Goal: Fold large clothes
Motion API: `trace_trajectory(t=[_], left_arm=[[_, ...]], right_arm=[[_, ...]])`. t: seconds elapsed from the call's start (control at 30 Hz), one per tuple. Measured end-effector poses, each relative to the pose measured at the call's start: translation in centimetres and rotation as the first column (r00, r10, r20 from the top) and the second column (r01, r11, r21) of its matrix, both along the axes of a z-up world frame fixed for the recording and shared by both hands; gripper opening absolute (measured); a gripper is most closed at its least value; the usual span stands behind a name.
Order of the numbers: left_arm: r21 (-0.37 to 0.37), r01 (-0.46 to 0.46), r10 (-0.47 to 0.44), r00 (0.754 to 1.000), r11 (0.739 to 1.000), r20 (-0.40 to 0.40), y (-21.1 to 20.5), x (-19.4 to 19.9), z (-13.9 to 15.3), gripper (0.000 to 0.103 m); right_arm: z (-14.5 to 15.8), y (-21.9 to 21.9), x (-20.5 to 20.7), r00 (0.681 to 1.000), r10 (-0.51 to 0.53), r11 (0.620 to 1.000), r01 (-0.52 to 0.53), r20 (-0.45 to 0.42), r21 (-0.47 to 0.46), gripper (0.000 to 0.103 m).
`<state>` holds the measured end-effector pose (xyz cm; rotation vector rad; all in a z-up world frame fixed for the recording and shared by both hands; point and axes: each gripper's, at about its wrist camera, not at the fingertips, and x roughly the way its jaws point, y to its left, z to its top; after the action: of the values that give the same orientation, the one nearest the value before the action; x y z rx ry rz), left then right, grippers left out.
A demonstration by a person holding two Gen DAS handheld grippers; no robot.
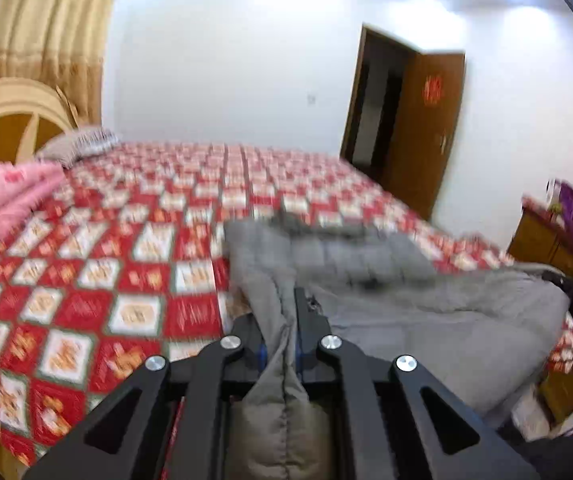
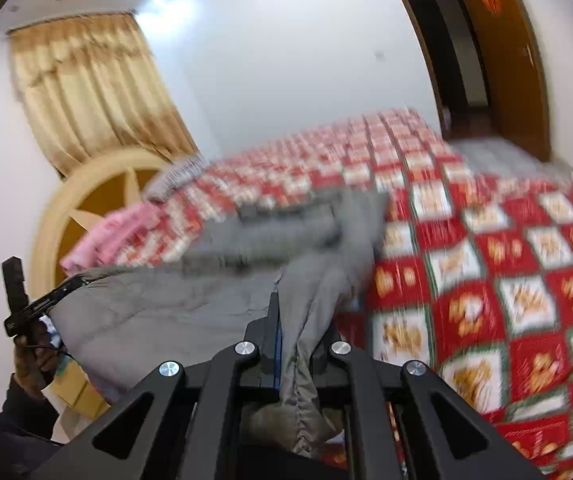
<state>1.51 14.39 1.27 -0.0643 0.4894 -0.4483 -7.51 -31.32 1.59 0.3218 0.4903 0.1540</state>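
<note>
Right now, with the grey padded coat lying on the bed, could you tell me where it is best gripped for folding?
Grip the grey padded coat by its near edge, coming from the foot side of the bed. That edge bunches into a thin ridge; the left gripper and right gripper each already pinch one.

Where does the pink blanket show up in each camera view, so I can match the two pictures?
Left wrist view: the pink blanket lies at the far left edge, on the bed near the headboard.
Right wrist view: the pink blanket sits left of centre, just beyond the grey coat.
Shared landmark: the brown door, right of centre in the left view, top right in the right view.
</note>
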Motion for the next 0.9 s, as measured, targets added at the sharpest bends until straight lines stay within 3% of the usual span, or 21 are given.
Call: trace_trajectory(t=[0.13, 0.37, 0.6, 0.63, 0.67, 0.7, 0.73, 0.77, 0.87, 0.9], left_arm=[[0.05, -0.022, 0.021, 0.999, 0.999, 0.027, -1.6, 5.0, 0.8, 0.012], [0.177, -0.097, 0.113, 0.99, 0.979, -0.081, -6.7, 19.5, -4.0, 0.011], [0.245, -0.153, 0.187, 0.975, 0.957, -0.121, -10.1, 26.2, -7.3, 0.018], [0.262, -0.16, 0.199, 0.971, 0.952, -0.13, -10.5, 27.0, -7.6, 0.025], [0.276, -0.171, 0.216, 0.966, 0.946, -0.139, -10.8, 27.5, -7.9, 0.05], [0.291, -0.197, 0.245, 0.959, 0.936, -0.14, -10.8, 27.8, -8.0, 0.067], [0.296, -0.244, 0.288, 0.95, 0.923, -0.116, -10.5, 27.8, -8.0, 0.095], [0.288, -0.277, 0.313, 0.946, 0.917, -0.089, -10.0, 27.6, -7.9, 0.103], [0.236, -0.346, 0.363, 0.931, 0.908, -0.03, -7.7, 26.6, -7.2, 0.103], [0.226, -0.375, 0.391, 0.92, 0.899, -0.031, -7.0, 26.7, -7.1, 0.103]], right_arm=[[0.6, -0.8, 4.8, 1.0, -0.008, 1.0, 0.008, 0.012, 0.016, 0.007], [-4.5, -3.6, 19.5, 0.984, -0.144, 0.988, 0.148, -0.109, 0.036, 0.007], [-7.6, -5.2, 27.9, 0.964, -0.202, 0.978, 0.208, -0.172, 0.017, 0.007], [-7.9, -5.5, 28.7, 0.962, -0.205, 0.977, 0.211, -0.179, 0.016, 0.007], [-8.2, -5.8, 29.4, 0.961, -0.204, 0.977, 0.212, -0.186, 0.023, 0.007], [-8.5, -6.1, 30.0, 0.961, -0.205, 0.976, 0.216, -0.187, 0.038, 0.008], [-8.8, -6.4, 30.3, 0.959, -0.209, 0.974, 0.221, -0.189, 0.047, 0.013], [-9.2, -7.0, 30.8, 0.956, -0.213, 0.972, 0.229, -0.199, 0.059, 0.016], [-9.7, -8.0, 31.4, 0.957, -0.215, 0.967, 0.236, -0.192, 0.092, 0.041], [-9.6, -8.6, 31.4, 0.951, -0.256, 0.957, 0.275, -0.173, 0.093, 0.066]])
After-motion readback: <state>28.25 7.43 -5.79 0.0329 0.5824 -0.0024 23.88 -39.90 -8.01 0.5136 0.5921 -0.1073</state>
